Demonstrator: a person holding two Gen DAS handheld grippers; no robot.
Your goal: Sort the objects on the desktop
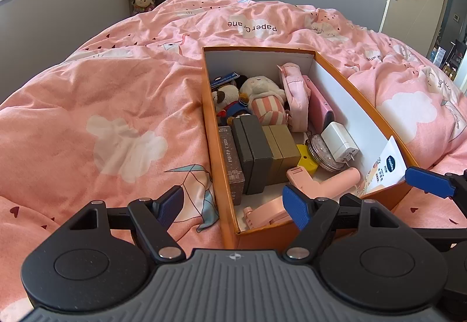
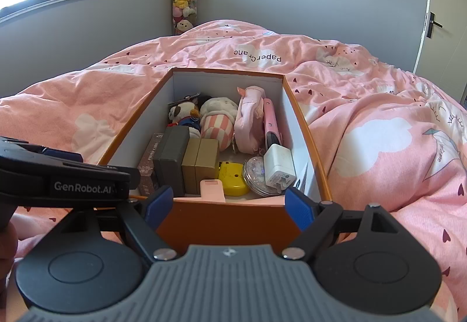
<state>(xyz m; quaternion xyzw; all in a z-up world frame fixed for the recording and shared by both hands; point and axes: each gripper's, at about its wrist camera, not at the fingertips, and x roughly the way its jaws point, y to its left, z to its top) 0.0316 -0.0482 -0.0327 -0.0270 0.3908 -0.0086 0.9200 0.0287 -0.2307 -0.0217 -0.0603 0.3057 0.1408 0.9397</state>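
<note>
Orange box (image 2: 224, 219) resting on pink duvet (image 1: 102, 106), packed nearly full.

Left claw (image 1: 233, 206) released, jaws wide, empty; straddling the box's near-left corner, one pad outside the wall, one over the interior. Right claw (image 2: 227, 205) likewise released and empty, centred on the near end wall of the box, both pads just short of it.

Contents, placed relative to the box:
- far end: plush dog (image 2: 182, 114), striped plush (image 2: 219, 117), pink pouch (image 2: 248, 123), pink camera (image 2: 271, 123) against the right wall.
- middle, left wall: "PHOTO CARD" box (image 1: 232, 161), dark grey box (image 1: 254, 152), two olive boxes (image 1: 281, 149), all on edge, touching.
- near end: yellow tape measure (image 2: 232, 177), glitter disc (image 2: 256, 174), white charger (image 2: 278, 165) on top of the disc, pink handheld fan (image 1: 318, 180), Vaseline tube (image 1: 385, 167) leaning on the right wall.

Judged: sorting close to done or at a pause; no loose item visible on the duvet.

For next pick: approach from above, not through the near wall. Take the top-lying pieces first (charger, fan). Close across the narrow axis. Keep the other claw steadying the box rim, since soft bedding is likely to let it tip.
</note>
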